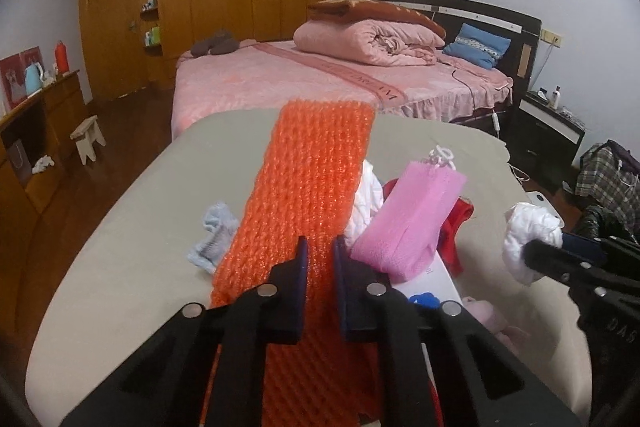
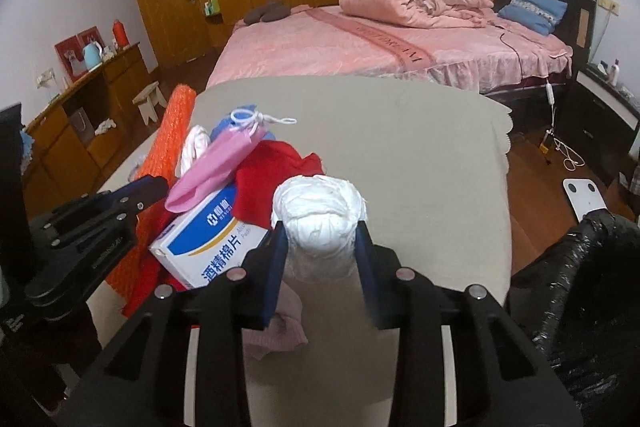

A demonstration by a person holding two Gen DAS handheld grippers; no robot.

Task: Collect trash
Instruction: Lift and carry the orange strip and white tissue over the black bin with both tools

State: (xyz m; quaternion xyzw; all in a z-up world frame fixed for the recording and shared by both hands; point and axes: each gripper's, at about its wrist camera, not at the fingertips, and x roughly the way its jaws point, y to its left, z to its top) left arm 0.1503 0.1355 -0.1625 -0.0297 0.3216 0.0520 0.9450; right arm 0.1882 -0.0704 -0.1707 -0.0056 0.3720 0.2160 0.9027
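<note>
My left gripper (image 1: 320,255) is shut on a long orange foam net (image 1: 312,183) that stretches away over the grey table (image 1: 132,227); it also shows in the right wrist view (image 2: 168,143). My right gripper (image 2: 320,239) is shut on a crumpled white wad (image 2: 320,215), held above the table; the wad also shows in the left wrist view (image 1: 528,235). A pile lies between them: a pink mesh pouch (image 1: 408,219), a red cloth (image 2: 272,171), a white and blue box (image 2: 208,247), white tissue (image 1: 366,199) and a pale blue scrap (image 1: 214,235).
A black trash bag (image 2: 580,291) stands open at the table's right. A pink cloth (image 2: 276,331) lies under my right gripper. A pink bed (image 1: 280,79) is behind the table, a wooden dresser (image 1: 36,131) at left, a stool (image 1: 88,137) on the floor.
</note>
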